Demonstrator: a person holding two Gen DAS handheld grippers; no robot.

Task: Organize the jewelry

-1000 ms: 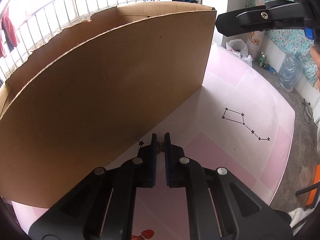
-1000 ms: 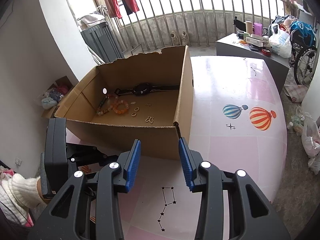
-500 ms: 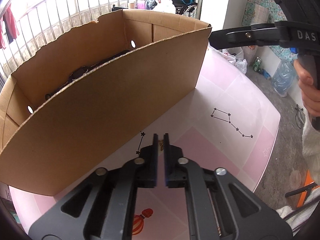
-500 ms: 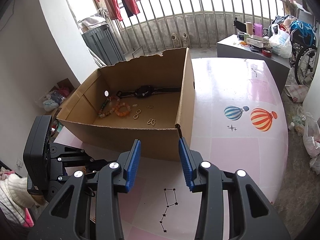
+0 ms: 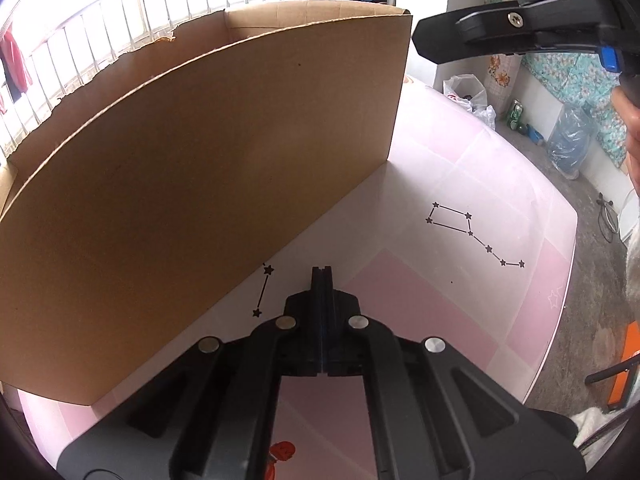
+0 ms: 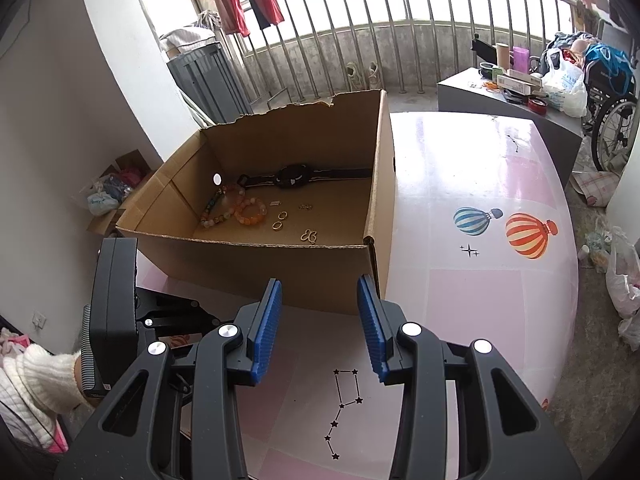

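The jewelry lies on the floor of the open cardboard box (image 6: 256, 256), in the middle of the right wrist view: a black watch (image 6: 294, 176) stretched along the far wall, two bead bracelets (image 6: 234, 210) touching each other toward the left, two small gold rings (image 6: 279, 220) just right of them, a butterfly-shaped gold piece (image 6: 309, 236) nearest the front wall, and a tiny chain bit (image 6: 305, 207) behind the rings. The box stands on a pink table (image 6: 472, 292) printed with balloons and constellations. The right gripper (image 6: 319, 320) hovers at the lower centre, its blue pads spread wide and holding nothing, just in front of the box's front wall. In the left wrist view the left gripper (image 5: 321, 276), at the lower centre, has its fingers pressed together over the table, close beside the box's outer wall (image 5: 200, 184); whether anything is pinched between them cannot be told
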